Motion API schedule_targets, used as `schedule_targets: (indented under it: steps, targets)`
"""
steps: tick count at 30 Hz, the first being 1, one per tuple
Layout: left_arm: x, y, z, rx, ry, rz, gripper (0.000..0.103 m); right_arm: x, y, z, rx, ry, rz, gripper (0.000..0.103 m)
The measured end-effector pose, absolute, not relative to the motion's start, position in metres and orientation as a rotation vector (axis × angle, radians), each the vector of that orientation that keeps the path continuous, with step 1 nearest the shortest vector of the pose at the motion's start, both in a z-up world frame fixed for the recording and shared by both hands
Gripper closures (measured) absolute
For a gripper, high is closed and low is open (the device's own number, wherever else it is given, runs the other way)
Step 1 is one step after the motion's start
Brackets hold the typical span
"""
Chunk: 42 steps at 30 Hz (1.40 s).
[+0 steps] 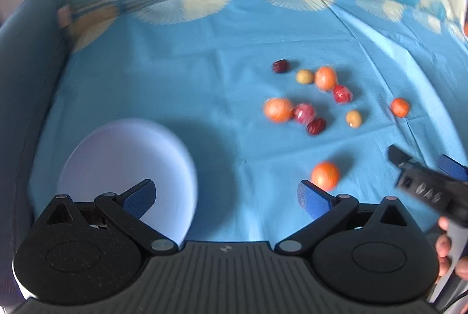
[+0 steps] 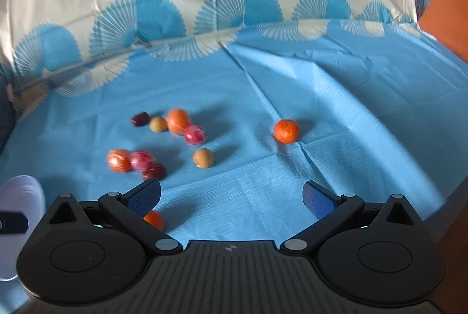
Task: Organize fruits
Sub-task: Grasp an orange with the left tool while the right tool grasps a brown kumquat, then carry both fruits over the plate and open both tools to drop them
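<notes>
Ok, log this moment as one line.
left gripper open, empty | right gripper open, empty | fruits loose on cloth | plate empty

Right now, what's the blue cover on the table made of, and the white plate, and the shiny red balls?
The blue cover looks like thin plastic or paper sheeting: sharp fold creases, matte surface. The white plate seems smooth plastic or glazed ceramic; blur leaves it open. The shiny red balls look wrapped in clear crinkly film, judging by the glints; what's inside I can't tell.
</notes>
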<state>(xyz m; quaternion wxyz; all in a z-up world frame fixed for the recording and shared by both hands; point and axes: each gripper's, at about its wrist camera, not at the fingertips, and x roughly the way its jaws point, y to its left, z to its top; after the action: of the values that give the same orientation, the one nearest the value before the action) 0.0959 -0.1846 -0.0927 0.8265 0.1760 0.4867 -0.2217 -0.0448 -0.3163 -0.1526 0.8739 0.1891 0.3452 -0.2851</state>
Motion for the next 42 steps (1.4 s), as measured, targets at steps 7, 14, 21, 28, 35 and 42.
schedule_targets:
  steps: [7, 14, 21, 28, 35, 42]
  targets:
    - [0.166, -0.255, -0.164, 0.559, 1.034, -0.525, 0.000, 0.017, -0.343, -0.213, 0.345, 0.794, -0.518, 0.001]
    - [0.193, -0.294, -0.196, 0.598, 1.042, -0.663, 0.000, 0.048, -0.352, -0.241, 0.240, 0.731, -0.486, 0.001]
    - [0.191, -0.294, -0.201, 0.540, 1.021, -0.726, 0.043, 0.041, -0.356, -0.238, 0.256, 0.728, -0.474, 0.005]
    - [0.167, -0.284, -0.189, 0.519, 1.008, -0.717, 0.060, 0.027, -0.349, -0.230, 0.219, 0.702, -0.472, 0.077]
    - [0.147, -0.244, -0.132, 0.363, 0.956, -0.657, 0.060, 0.008, -0.351, -0.201, 0.232, 0.611, -0.540, 0.077]
    - [0.096, -0.165, -0.055, 0.239, 0.992, -0.501, 0.060, -0.046, -0.304, -0.132, 0.252, 0.544, -0.390, 0.077]
